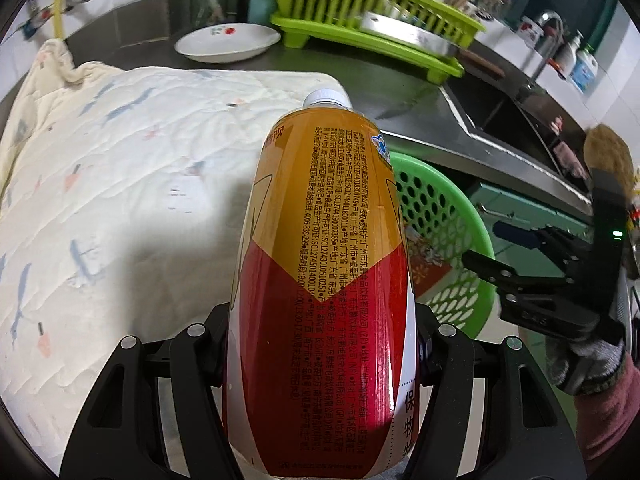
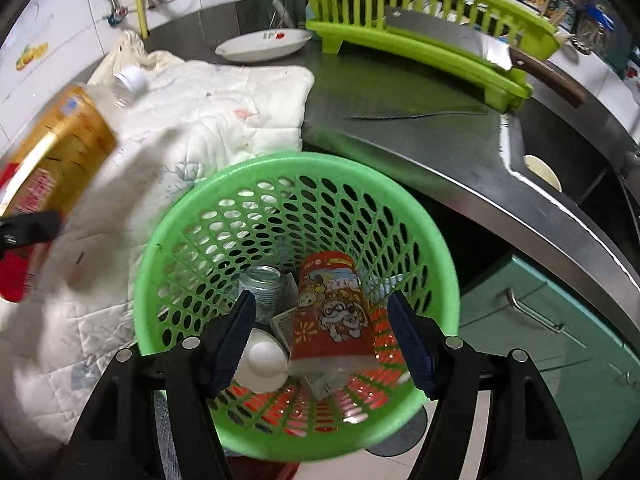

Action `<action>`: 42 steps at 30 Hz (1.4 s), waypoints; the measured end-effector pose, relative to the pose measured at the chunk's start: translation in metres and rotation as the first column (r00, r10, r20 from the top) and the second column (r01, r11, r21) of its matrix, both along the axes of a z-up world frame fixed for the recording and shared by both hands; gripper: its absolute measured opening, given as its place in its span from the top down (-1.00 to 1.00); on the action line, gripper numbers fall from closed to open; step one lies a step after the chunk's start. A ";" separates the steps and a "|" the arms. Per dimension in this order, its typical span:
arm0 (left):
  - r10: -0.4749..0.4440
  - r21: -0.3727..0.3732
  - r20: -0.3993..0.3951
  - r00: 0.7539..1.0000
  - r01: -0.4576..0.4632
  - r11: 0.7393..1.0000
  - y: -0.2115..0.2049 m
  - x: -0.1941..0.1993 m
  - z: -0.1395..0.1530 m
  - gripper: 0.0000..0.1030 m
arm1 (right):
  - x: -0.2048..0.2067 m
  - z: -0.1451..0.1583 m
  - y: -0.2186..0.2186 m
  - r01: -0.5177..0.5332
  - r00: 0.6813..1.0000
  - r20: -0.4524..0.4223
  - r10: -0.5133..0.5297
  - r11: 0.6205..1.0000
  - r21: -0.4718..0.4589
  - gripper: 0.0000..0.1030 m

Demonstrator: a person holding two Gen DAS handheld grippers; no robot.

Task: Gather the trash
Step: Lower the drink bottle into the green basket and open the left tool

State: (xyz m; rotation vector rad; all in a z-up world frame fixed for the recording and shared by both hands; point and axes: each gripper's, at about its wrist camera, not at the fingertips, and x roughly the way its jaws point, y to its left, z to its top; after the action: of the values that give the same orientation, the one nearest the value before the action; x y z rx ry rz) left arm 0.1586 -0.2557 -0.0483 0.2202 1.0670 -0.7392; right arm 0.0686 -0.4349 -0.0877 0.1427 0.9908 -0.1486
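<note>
My left gripper (image 1: 320,360) is shut on a plastic drink bottle (image 1: 320,264) with a gold and red label and a white cap, held above a white quilted cloth (image 1: 120,168). The bottle also shows blurred at the left of the right wrist view (image 2: 56,160). A green perforated basket (image 2: 192,224) stands at the counter's edge, and shows right of the bottle in the left wrist view (image 1: 448,216). It holds a red paper cup (image 2: 332,312), a metal can (image 2: 262,288) and a white round object (image 2: 264,364). My right gripper (image 2: 324,344) is open and empty, just above the basket; it also shows at the right of the left wrist view (image 1: 504,252).
A white dish (image 2: 264,46) and a lime dish rack (image 2: 420,40) with a cleaver (image 2: 480,40) stand at the back. A knife (image 2: 416,114) lies on the steel counter. A sink (image 2: 568,160) is at the right, teal drawers (image 2: 540,320) below.
</note>
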 end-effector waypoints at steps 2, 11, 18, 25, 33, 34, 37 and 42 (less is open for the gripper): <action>-0.016 0.012 -0.001 1.000 0.016 1.000 -0.010 -0.004 -0.005 -0.23 | -0.012 0.005 -0.001 0.010 1.000 0.019 -0.010 1.000 0.010 -0.29; -0.056 0.083 -0.049 0.997 0.060 0.995 -0.049 -0.006 -0.037 -0.23 | -0.054 0.010 -0.009 0.054 0.997 0.053 -0.055 0.998 0.017 -0.29; -0.060 0.112 -0.072 0.996 0.067 0.991 -0.057 -0.004 -0.052 -0.23 | -0.069 0.005 -0.013 0.072 0.996 0.059 -0.074 0.997 0.036 -0.29; -0.057 0.125 -0.080 0.995 0.067 0.990 -0.062 -0.004 -0.057 -0.24 | -0.073 0.005 -0.008 0.068 0.995 0.069 -0.070 0.997 0.029 -0.29; -0.048 0.111 -0.098 0.994 0.059 0.992 -0.058 -0.002 -0.057 -0.27 | -0.075 0.005 -0.004 0.064 0.995 0.075 -0.066 0.997 0.033 -0.29; -0.047 0.110 -0.092 0.995 0.057 0.992 -0.057 -0.002 -0.056 -0.30 | -0.076 0.006 -0.003 0.064 0.995 0.076 -0.066 0.997 0.034 -0.29; -0.051 0.102 -0.086 0.995 0.059 0.993 -0.054 -0.003 -0.053 -0.37 | -0.076 0.006 -0.001 0.063 0.995 0.077 -0.066 0.997 0.032 -0.29; -0.070 0.078 -0.080 0.994 0.077 0.994 -0.053 -0.008 -0.046 -0.46 | -0.079 0.007 0.002 0.065 0.995 0.079 -0.068 0.997 0.038 -0.29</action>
State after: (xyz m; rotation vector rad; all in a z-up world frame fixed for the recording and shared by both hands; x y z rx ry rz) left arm 0.1502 -0.3086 -0.0939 0.3037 1.1684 -0.7762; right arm -0.0102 -0.4328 -0.0809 0.2126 0.9092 -0.1854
